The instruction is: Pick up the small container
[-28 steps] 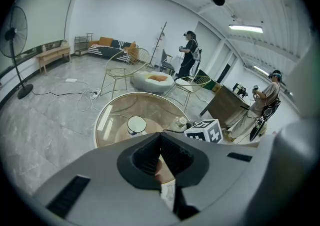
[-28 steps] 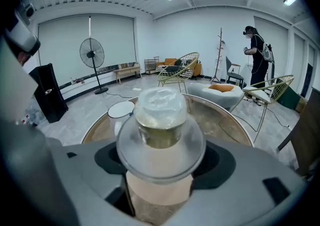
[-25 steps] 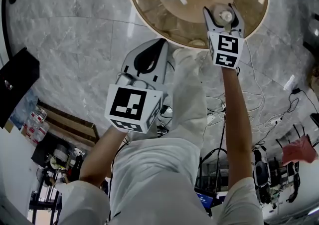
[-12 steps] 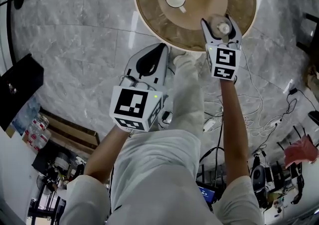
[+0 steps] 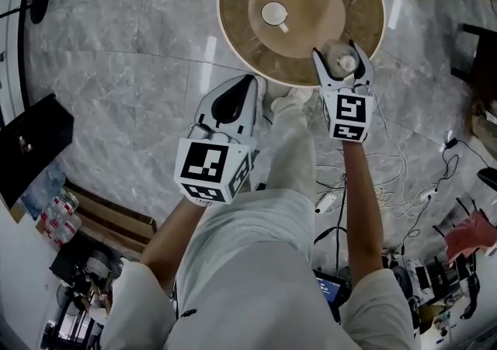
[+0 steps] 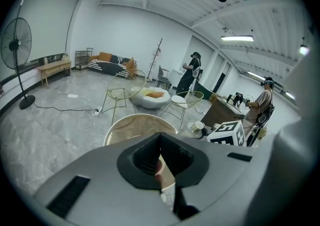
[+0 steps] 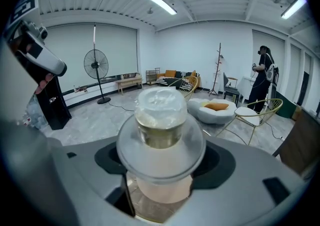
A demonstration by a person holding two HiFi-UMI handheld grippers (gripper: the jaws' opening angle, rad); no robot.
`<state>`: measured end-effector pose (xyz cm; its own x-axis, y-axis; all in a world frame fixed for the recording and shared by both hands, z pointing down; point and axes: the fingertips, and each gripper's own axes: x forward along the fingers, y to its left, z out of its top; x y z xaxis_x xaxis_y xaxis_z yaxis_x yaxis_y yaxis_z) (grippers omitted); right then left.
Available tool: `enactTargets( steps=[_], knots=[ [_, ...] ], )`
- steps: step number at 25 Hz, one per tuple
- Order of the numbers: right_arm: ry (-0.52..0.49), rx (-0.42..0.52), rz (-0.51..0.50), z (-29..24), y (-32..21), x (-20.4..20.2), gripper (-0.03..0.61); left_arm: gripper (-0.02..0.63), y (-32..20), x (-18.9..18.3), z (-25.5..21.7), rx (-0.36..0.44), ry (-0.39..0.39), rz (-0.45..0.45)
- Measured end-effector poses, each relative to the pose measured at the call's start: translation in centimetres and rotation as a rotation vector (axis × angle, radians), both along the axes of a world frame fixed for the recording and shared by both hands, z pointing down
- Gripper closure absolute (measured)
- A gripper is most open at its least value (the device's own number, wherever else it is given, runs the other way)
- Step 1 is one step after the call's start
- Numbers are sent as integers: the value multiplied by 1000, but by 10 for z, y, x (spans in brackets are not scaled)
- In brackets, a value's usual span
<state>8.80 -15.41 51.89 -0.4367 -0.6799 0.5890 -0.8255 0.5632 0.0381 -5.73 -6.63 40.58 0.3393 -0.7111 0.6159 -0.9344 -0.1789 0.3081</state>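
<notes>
The small container (image 5: 342, 60), a clear lidded tub with a pale lower part, is gripped in my right gripper (image 5: 340, 52), which is shut on it above the near right part of the round wooden table (image 5: 233, 42). In the right gripper view the container (image 7: 161, 120) fills the middle between the jaws of the right gripper (image 7: 162, 167). My left gripper (image 5: 235, 86) hangs shut and empty over the floor beside the table's near edge. Its jaws meet at the tip in the left gripper view (image 6: 160, 137). A white cup (image 5: 274, 13) stays on the table's raised inner disc.
The floor is grey marble. A black box (image 5: 31, 147) stands at the left, with cartons and bottles (image 5: 58, 201) below it. Cables (image 5: 404, 178) and gear lie at the right. A standing fan (image 6: 15, 49), wire chairs (image 6: 125, 87) and people (image 6: 192, 72) are across the room.
Both grippers have risen, and the table and floor look smaller and farther below. The container has gone up with the right gripper. Neither gripper's jaws changed.
</notes>
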Motion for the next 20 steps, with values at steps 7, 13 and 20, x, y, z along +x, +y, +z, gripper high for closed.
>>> enactTargets(
  steps=[7, 13, 20],
  knots=[
    [-19, 10, -5, -48, 19, -3, 241, 595, 9, 0, -35, 35, 11, 28],
    [-25, 22, 2, -90, 35, -3, 241, 595, 14, -4, -63, 71, 20, 37],
    [-20, 39, 4, -128, 51, -1, 242, 595, 16, -7, -90, 107, 58, 31]
  ],
)
